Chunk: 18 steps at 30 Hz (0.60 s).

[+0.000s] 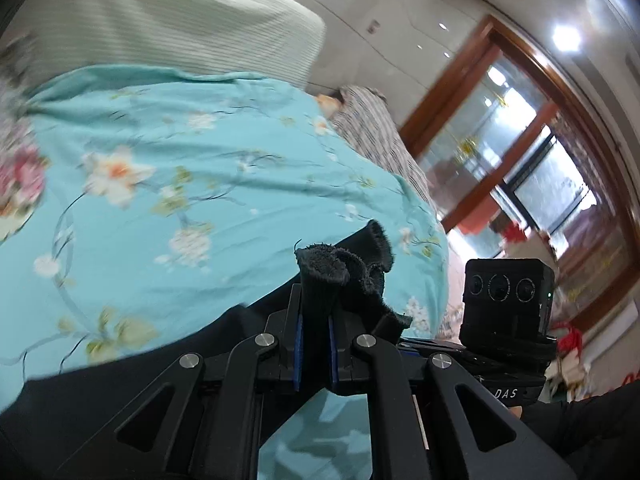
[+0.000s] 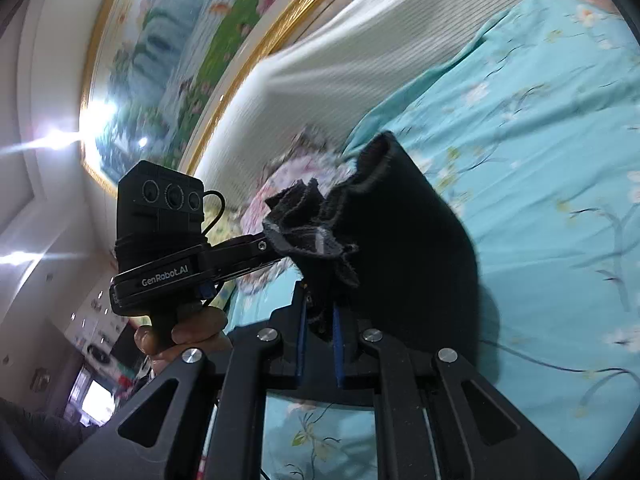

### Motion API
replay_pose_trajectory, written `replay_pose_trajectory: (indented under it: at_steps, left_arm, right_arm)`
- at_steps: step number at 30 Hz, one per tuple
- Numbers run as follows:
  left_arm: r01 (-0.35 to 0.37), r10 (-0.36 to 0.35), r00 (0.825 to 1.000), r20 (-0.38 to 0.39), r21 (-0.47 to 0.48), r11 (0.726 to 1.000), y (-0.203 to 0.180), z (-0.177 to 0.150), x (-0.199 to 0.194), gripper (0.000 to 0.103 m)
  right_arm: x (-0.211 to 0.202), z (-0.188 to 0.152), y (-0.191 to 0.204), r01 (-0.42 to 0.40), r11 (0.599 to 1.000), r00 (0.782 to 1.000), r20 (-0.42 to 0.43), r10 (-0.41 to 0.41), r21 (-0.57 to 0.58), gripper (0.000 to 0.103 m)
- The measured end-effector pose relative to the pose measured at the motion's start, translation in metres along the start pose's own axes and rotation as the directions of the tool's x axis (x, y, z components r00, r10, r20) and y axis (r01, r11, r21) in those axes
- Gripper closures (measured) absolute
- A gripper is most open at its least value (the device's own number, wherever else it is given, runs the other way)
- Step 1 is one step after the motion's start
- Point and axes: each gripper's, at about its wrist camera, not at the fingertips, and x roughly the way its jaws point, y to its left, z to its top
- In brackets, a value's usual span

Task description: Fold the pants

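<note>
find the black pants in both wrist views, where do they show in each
Left wrist view: the black pants sit bottom centre, a bunched edge pinched in the left gripper, the rest trailing lower left.
Right wrist view: centre, a fold pinched in the right gripper, the cloth standing up to the right.
Shared landmark: the turquoise floral bedsheet under the pants in both.

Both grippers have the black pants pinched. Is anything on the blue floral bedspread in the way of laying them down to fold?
Nothing visible. The left gripper and right gripper hold the pants above the bedspread, whose visible stretch is bare. The white pillow lies beyond it.
</note>
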Motion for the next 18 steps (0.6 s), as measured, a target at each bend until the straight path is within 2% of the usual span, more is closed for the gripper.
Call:
replay_pose_trajectory:
  at_steps: [4,11,18]
  left_arm:
    - [-0.02,0.023,0.999,0.024,-0.087,0.996,0.035,-0.026,-0.022,0.095]
    - [-0.106,0.112,0.994,0.014,-0.22,0.97,0.083,-0.074,-0.034,0.095]
    - [-0.17,0.178,0.984,0.002,-0.289,0.942,0.101,-0.105,-0.037,0.098]
  right_arm:
    - [0.032,-0.005,0.007,-0.018,0.999,0.996,-0.085,0.016,-0.029,0.091]
    - [0.084,-0.028,0.005,-0.011,0.998,0.972,-0.236,-0.004,-0.059,0.091]
    - [0.122,-0.054,0.004,0.005,0.995,0.937,-0.346,-0.038,-0.095,0.091]
